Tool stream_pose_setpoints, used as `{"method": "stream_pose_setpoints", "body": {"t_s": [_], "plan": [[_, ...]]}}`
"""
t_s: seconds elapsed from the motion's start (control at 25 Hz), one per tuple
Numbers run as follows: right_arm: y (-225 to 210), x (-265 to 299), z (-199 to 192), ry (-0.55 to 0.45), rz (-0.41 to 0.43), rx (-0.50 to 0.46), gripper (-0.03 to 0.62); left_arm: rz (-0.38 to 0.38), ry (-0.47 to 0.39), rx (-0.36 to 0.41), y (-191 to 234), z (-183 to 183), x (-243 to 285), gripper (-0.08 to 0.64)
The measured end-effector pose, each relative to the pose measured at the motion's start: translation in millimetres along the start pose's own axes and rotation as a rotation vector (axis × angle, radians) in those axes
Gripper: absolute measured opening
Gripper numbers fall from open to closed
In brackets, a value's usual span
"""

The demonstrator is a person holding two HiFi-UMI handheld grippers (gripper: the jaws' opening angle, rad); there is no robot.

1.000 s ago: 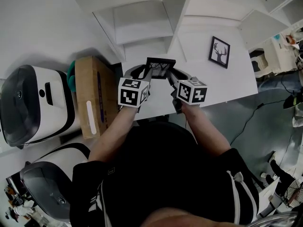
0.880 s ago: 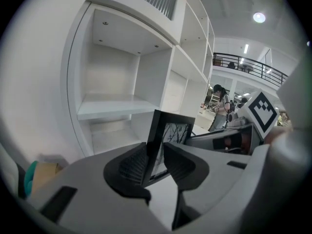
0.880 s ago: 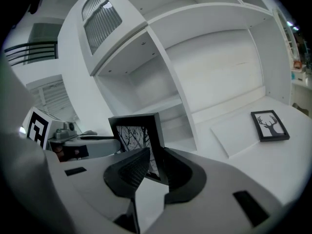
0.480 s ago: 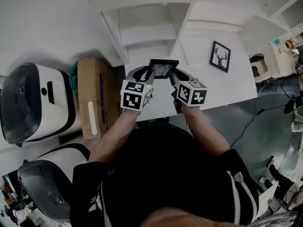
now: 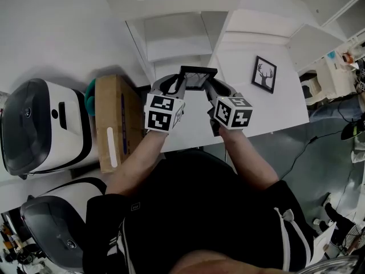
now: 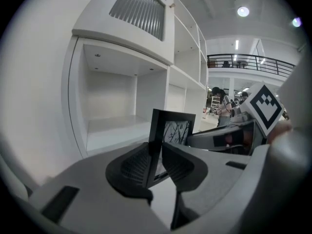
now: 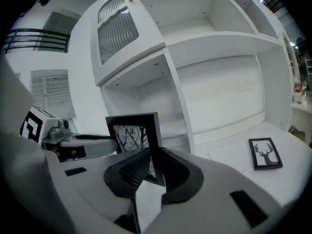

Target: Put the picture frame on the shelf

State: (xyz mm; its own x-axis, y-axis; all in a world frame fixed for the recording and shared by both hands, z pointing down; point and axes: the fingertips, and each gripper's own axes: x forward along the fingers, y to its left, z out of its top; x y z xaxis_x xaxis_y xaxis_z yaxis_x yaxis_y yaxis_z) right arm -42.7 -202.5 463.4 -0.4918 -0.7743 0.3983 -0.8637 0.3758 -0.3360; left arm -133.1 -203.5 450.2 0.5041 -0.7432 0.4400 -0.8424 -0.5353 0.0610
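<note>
- Head view: both tools are holding the picture frame upright in the air just in front of the shelf, level with its lower open compartment.
- The left tool is taking the frame's left edge and the right tool its right edge.
- Compared with a second ago, the frame appears to be sitting slightly nearer the shelf opening. Judgement: the carry is ending and the placing is starting.
- A second frame with a deer print is lying flat on the desk, to the right of the shelf and well apart from the held frame. A cardboard box is standing to the left of the shelf.
- Left gripper view: the left tool's jaws are closing, with the frame's left border pinched between the pads. The grip is tightening, not letting go.
- The frame is standing upright, its branch print facing away from the shelf. The lower compartment behind it is showing bare.
- Right gripper view: the right tool's pads are pinching the lower right border, with no visible gap on either side.
- The frame is hanging in front of the shelf's lower compartment, not yet inside it and not touching any board.
- Judgement: the firmer left grip is steadying the frame for the push in. The next move is calling for level travel over the shelf lip, then a set-down before either tool spreads.
</note>
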Motion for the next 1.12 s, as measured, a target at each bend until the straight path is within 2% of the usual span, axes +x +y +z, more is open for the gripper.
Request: {"method": "stream_pose_setpoints", "body": {"t_s": [0.24, 0.6, 1.12], "plan": [[0, -4, 37, -0.064, -0.005, -0.019, 0.08, 0.006, -0.054, 0.067, 1, 37, 0, 0.086], [1, 2, 80, -0.146, -0.007, -0.038, 0.08, 0.017, -0.119, 0.097, 14, 84, 8, 0.086], [-17, 23, 97, -0.153, -0.034, -0.037, 0.08, 0.014, -0.106, 0.081, 32, 98, 46, 0.086]]}}
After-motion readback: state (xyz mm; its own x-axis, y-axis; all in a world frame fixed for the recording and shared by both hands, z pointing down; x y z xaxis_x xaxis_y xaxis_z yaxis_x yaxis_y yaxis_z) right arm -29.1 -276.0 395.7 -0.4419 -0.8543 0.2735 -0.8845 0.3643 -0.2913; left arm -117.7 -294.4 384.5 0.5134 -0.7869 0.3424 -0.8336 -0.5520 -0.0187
